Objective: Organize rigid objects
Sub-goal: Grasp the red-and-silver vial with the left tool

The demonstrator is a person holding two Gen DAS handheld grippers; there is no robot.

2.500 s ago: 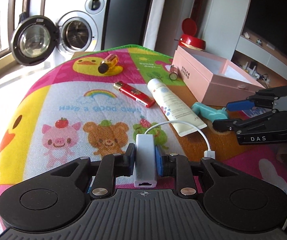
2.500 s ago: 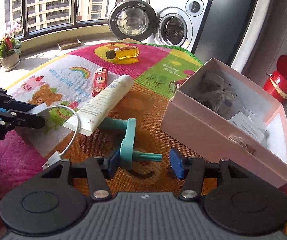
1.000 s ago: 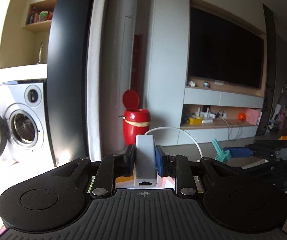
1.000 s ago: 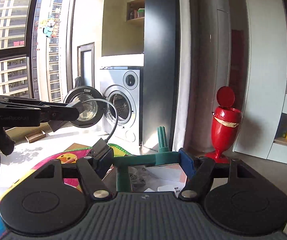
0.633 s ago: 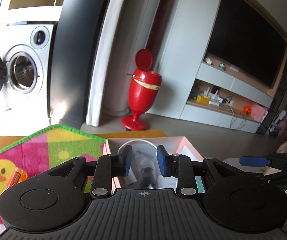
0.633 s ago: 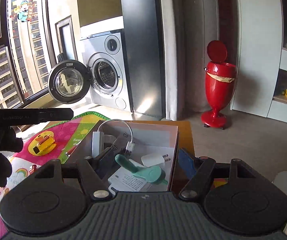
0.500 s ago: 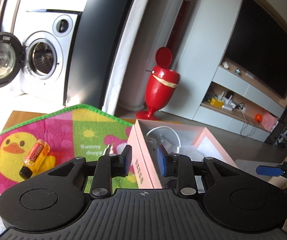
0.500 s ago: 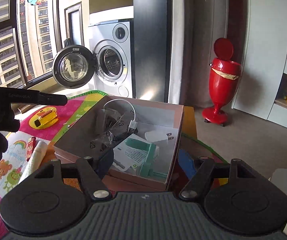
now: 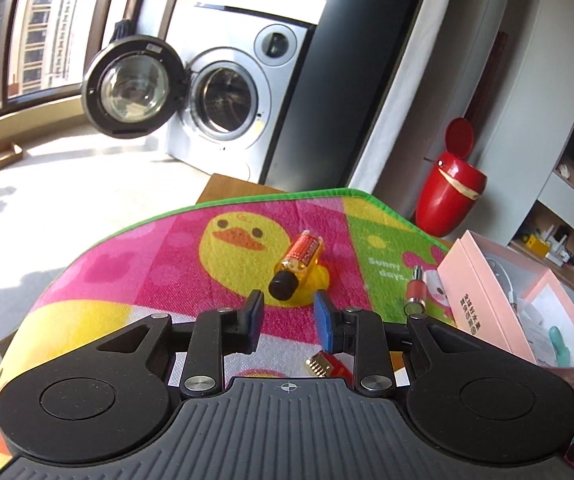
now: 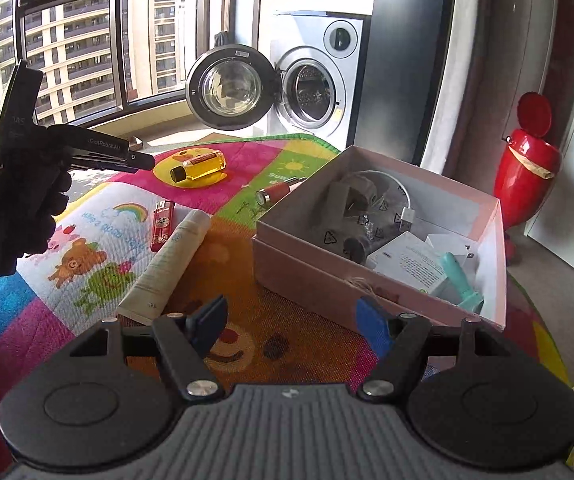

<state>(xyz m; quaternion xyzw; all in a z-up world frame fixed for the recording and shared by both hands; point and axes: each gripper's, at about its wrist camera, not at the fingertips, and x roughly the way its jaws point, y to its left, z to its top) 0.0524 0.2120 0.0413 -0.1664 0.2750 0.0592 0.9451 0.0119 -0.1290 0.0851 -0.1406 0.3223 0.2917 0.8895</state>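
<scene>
The left gripper [image 9: 287,322] hangs over a bright play mat [image 9: 159,264] with cartoon animals on it. Its two blue pads have a small gap between them, and nothing is in the gap. Just past the pads lies a little yellow bottle [image 9: 295,264] with a black cap. It lies on its side on a picture of a duck, with the cap end pointing at the gripper. The bottle and the pads do not touch. A bit to the right lies a small red tube [image 9: 415,290] with silver ends. Under the right pad peeks the end of a red lighter [image 9: 324,366].

The right gripper [image 10: 291,328] is wide open and empty too. It hangs over the orange part of the mat. A long white tube [image 10: 171,260] lies just to the left of its left pad. The pink box [image 10: 367,296] sits just ahead and to the right. Inside the box are a white cable [image 10: 405,210], a white charger [image 10: 453,246], a teal tool [image 10: 463,282] and some paper. In the right wrist view a hand in a black glove [image 10: 11,216] holds the left gripper near the yellow bottle.
</scene>
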